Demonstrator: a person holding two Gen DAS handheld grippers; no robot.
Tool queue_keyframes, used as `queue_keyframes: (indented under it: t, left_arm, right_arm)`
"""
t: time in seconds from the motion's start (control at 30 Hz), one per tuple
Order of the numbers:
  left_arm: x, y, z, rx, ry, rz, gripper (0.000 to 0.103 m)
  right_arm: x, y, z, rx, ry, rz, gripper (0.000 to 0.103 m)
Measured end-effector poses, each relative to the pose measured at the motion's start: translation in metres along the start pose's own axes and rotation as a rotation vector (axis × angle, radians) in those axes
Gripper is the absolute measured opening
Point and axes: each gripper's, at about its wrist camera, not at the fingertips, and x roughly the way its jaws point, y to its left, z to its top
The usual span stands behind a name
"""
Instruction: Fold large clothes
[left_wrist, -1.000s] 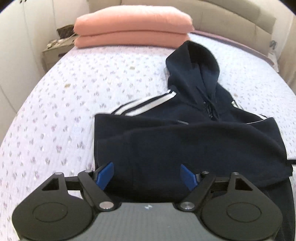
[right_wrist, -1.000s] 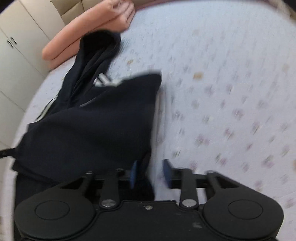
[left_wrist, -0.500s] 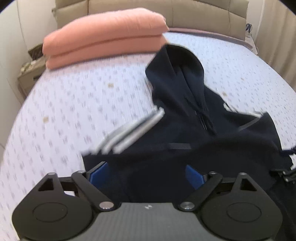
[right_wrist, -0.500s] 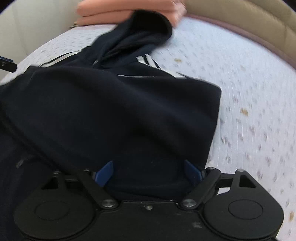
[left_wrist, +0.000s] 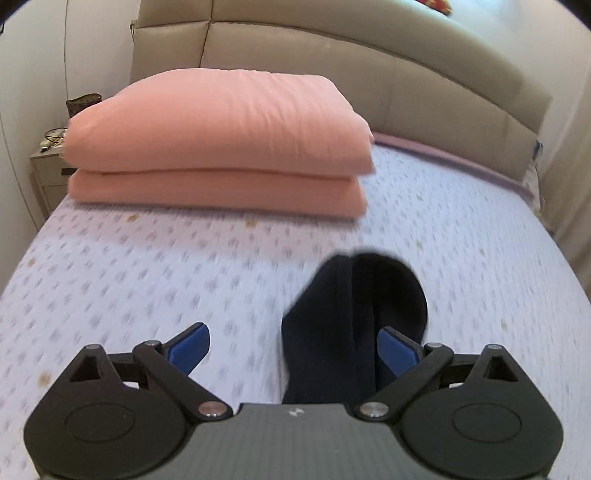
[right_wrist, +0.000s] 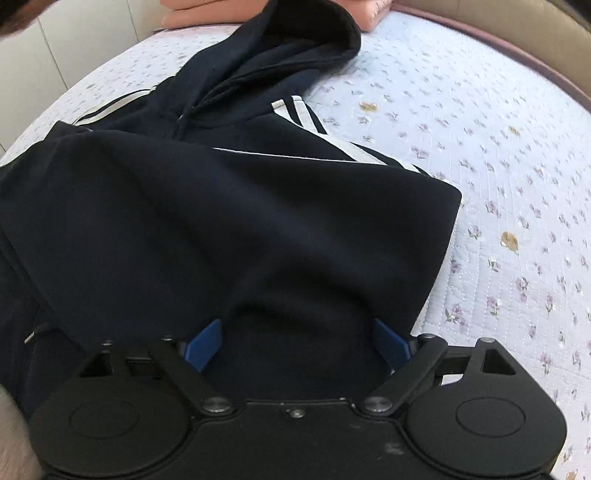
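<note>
bedspread (left_wrist: 155, 266) motion-blurred, hoodie (right_wrist: 229, 221) bottom hidden

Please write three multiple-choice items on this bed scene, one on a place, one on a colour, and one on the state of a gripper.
1. Where does the hood of the navy hoodie point?
A. toward the folded pink bedding
B. toward the foot of the bed
C. off the bed's side

2. What colour are the stripes on the hoodie's shoulder?
A. red
B. white
C. yellow

3. How does the right gripper stand?
A. shut on a sleeve
B. shut on nothing
C. open, over the dark cloth

Answers:
1. A, since the hood's tip lies next to the pink bedding at the head of the bed.
2. B, since the bands read white against the navy.
3. C, since its blue pads sit wide apart with cloth between them, ungripped.
</note>
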Motion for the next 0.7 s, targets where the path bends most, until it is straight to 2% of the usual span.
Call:
queue_keyframes:
  t: [0.17, 0.37, 0.43, 0.47, 0.6, 0.63, 0.7]
  left_arm:
    - [0.077, 0.002, 0.052, -0.055, 0.033, -0.018, 0.099]
    - [0.181, -0.013, 0.088, 0.048, 0.089, 0.024, 0.098]
    - [0.212, -0.017, 0.092, 0.083, 0.119, 0.041, 0.093]
    - [0.222, -0.020, 0.091, 0.103, 0.152, 0.016, 0.087]
    - [0.231, -0.044, 0.062, 0.241, 0.299, -0.231, 0.085]
    - [0.229, -0.052, 0.047, 0.299, 0.351, -0.256, 0.085]
    - [0.221, -0.063, 0.015, 0.419, 0.430, -0.259, 0.086]
  right_arm:
    - [0.009, 0.002, 0.007, -0.030, 0.046, 0.014, 0.103]
    - [0.023, 0.004, 0.038, -0.033, 0.147, 0.024, 0.103]
    - [0.026, 0.004, 0.043, -0.027, 0.170, 0.024, 0.103]
    - [0.024, 0.003, 0.043, -0.025, 0.178, 0.021, 0.103]
    - [0.025, 0.004, 0.051, -0.020, 0.205, 0.013, 0.103]
    - [0.025, 0.005, 0.054, -0.019, 0.212, 0.013, 0.103]
    - [0.029, 0.006, 0.060, -0.020, 0.224, 0.014, 0.103]
